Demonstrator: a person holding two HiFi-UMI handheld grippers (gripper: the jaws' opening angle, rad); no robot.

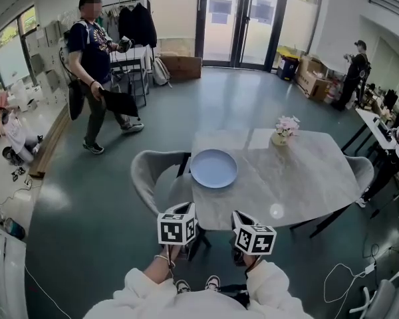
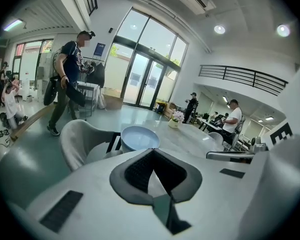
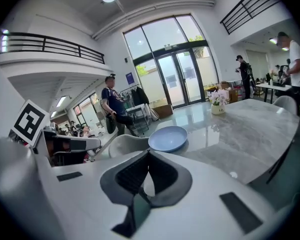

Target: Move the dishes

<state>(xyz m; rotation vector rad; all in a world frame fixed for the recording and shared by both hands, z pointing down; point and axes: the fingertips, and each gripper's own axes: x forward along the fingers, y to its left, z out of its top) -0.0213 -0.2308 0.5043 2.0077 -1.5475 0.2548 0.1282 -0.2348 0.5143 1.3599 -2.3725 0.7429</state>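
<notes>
**Blue plate waits on the table, both grippers empty**

A blue plate [image 1: 214, 168] sits on a big grey table [image 1: 299, 178]. It is near the left edge of the table, on the side close to the person who holds the grippers. Nothing is on the plate.

The left gripper [image 2: 151, 151] is held low, just at the near edge of the table. Its two jaws are closed, with the tips touching at the far end. There is nothing between them. The plate is ahead of it and well apart from it.

The right gripper [image 3: 147, 153] is held low too, beside the left one. Its jaws are also closed tip to tip, and they hold nothing. The plate lies ahead of it, a bit to the left, and it does not touch the plate.

A small vase of pink flowers [image 1: 284, 130] stands at the far side of the table, well apart from the plate. A grey chair [image 1: 153, 178] is pushed up to the left side of the table, just beside the plate. Another chair [image 1: 363, 171] shows at the right side of the table.

Far off on the left, a person in dark clothes [image 1: 93, 72] walks over the green floor [image 1: 86, 198]. Another person [image 1: 354, 72] stands far off on the right by some boxes. Tall glass doors [image 1: 243, 18] are at the far end of the room.
</notes>
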